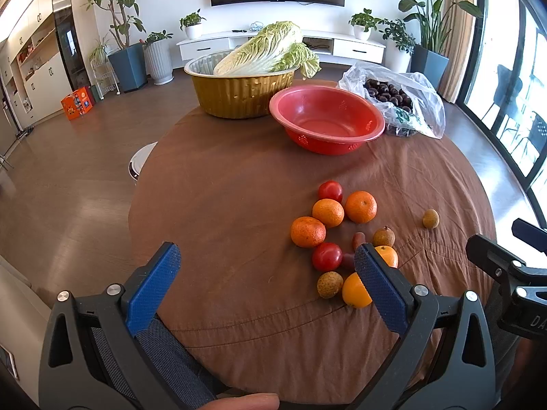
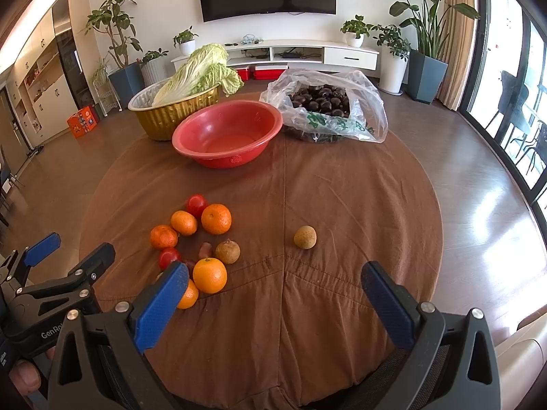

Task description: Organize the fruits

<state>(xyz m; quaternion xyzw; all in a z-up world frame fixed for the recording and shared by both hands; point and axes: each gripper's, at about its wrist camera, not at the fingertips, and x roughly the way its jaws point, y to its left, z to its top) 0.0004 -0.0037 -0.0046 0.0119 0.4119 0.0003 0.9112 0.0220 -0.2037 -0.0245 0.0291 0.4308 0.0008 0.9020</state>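
On the brown tablecloth (image 2: pixel 307 188) the fruits (image 2: pixel 205 239) lay clustered short of the empty red bowl (image 2: pixel 225 133), both grippers (image 1: pixel 266 263) (image 2: pixel 273 280) spread wide and holding nothing; picking an outer orange (image 2: pixel 209 275) first would likely avoid scattering the rest.

The left gripper (image 1: pixel 266 259) is held with jaws wide apart above the desk (image 1: pixel 222 205). Oranges (image 1: pixel 360 206) and tomatoes (image 1: pixel 327 256) are clustered near the red bowl (image 1: pixel 326 119).

Matt brown cloth (image 2: pixel 342 205); glossy red plastic bowl (image 2: pixel 191 136); crinkled gold foil tray (image 2: pixel 160 116).
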